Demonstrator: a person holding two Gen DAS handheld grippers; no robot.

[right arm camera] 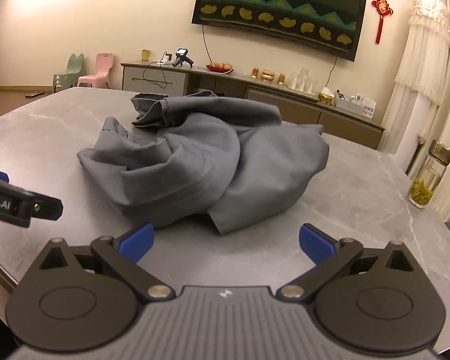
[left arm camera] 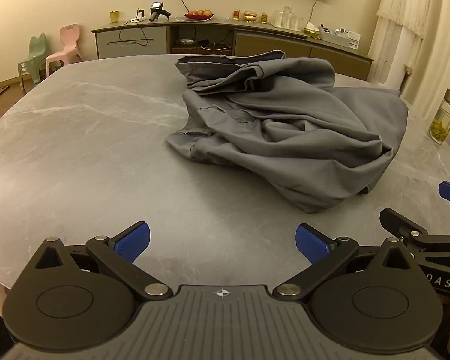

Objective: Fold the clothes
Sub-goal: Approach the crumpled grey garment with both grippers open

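Nearest us in the left wrist view, our left gripper (left arm camera: 222, 244) hangs with its blue pads spread wide and holding nothing above the grey marble table (left arm camera: 75, 150), while the crumpled grey garment (left arm camera: 279, 129) lies heaped toward the surface's far right, apart from the pads, with a glass tea bottle (left arm camera: 444, 117) by the right edge. From the right wrist view, our right gripper (right arm camera: 226, 244) is likewise spread wide and empty over the near edge, the garment (right arm camera: 213, 162) bunched just beyond its fingertips around the middle of the surface, and part of the left gripper (right arm camera: 21, 204) showing at the left.
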